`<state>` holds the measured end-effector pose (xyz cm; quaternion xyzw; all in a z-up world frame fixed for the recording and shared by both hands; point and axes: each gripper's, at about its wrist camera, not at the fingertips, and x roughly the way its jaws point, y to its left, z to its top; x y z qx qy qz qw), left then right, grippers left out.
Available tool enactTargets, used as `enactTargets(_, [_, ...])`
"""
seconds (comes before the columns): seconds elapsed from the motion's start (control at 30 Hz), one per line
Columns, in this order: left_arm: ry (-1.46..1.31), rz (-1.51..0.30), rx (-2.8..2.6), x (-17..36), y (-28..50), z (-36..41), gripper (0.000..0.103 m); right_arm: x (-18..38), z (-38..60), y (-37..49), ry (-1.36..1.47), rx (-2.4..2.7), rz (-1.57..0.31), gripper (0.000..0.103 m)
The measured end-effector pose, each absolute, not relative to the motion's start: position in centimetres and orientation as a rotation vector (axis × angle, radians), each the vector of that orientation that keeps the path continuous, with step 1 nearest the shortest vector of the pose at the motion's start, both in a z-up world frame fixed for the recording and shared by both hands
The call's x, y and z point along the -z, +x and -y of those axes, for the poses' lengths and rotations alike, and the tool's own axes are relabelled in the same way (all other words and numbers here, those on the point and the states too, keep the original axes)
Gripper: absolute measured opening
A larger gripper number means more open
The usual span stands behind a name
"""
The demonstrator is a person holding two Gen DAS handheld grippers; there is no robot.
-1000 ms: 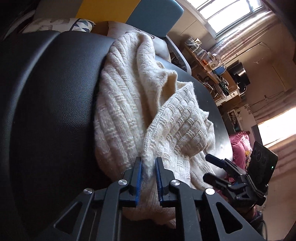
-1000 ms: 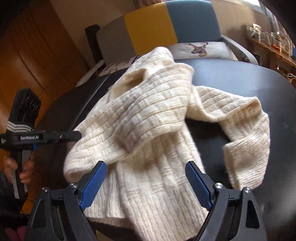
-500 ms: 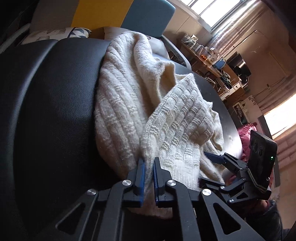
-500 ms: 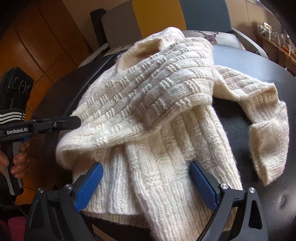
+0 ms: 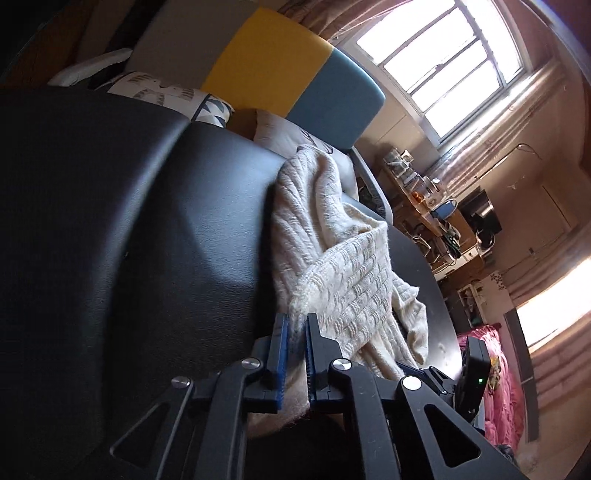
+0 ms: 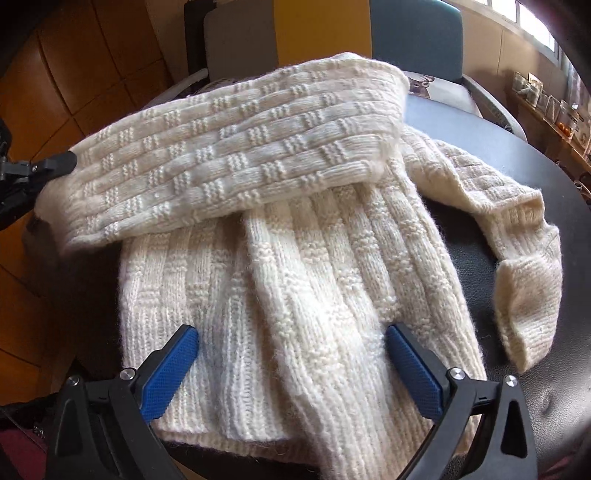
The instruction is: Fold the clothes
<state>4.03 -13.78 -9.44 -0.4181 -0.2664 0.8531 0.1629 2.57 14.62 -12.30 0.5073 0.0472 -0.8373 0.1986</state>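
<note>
A cream knit sweater (image 6: pixel 303 266) lies on a round black table (image 6: pixel 535 177). One sleeve (image 6: pixel 229 162) is stretched leftward across the sweater's upper body. My left gripper (image 5: pixel 294 325) is shut on that sleeve's cuff; in the right wrist view the left gripper (image 6: pixel 55 166) shows at the left edge, at the cuff end. The other sleeve (image 6: pixel 524 266) lies bent on the table at the right. My right gripper (image 6: pixel 291 347) is open, its blue pads (image 6: pixel 173 365) spread wide over the sweater's hem. In the left wrist view the sweater (image 5: pixel 343 258) runs away from the jaws, and the right gripper's body (image 5: pixel 469 376) sits low right.
A chair with grey, yellow and blue back panels (image 6: pixel 321 33) and patterned cushions (image 5: pixel 166 96) stands behind the table. A cluttered shelf (image 5: pixel 436 206) and windows (image 5: pixel 450 55) are at the right. Wooden wall panels (image 6: pixel 74 74) fill the left. A pink cloth (image 5: pixel 495 387) lies beyond the table.
My left gripper has pulled the sleeve further left and back, stretching it flat across the sweater. My right gripper has moved forward, close over the hem, still open.
</note>
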Motion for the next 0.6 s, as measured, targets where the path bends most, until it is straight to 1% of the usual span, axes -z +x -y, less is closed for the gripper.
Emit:
enactTargets(0.07, [-1.186,0.805,-2.483,9.6,4.4,15.4,0.008,12.2,-14.1,2.7,1.428,2.357,-0.156,0.103])
enactTargets(0.13, [-1.162,0.788,-2.552,9.3,4.9,16.8,0.008,12.0,-13.8,2.9,1.422,2.366,-0.156,0.103])
enactTargets(0.27, [-1.148,0.734,-2.64,8.9,6.1,19.3,0.008,11.6,-13.3,3.0,1.427,2.374,-0.159,0.103])
enactTargets(0.33, [-1.179,0.655,-2.627,9.1,6.1,19.1,0.008,11.3,-12.9,3.1,1.431,2.377,-0.163,0.103])
enactTargets(0.4, [-1.22,0.566,-2.573,9.5,5.9,18.5,0.019,11.1,-12.6,3.2,1.433,2.38,-0.166,0.103])
enactTargets(0.47, [-1.252,0.523,-2.457,10.1,5.2,16.9,0.062,10.8,-12.3,3.3,1.433,2.383,-0.169,0.103])
enactTargets(0.5, [-1.249,0.493,-2.422,10.3,4.9,15.9,0.067,10.7,-12.1,3.3,1.432,2.383,-0.17,0.103])
enactTargets(0.6, [-1.226,0.313,-2.376,10.4,3.7,12.9,0.068,10.3,-11.7,3.5,1.426,2.386,-0.169,0.103])
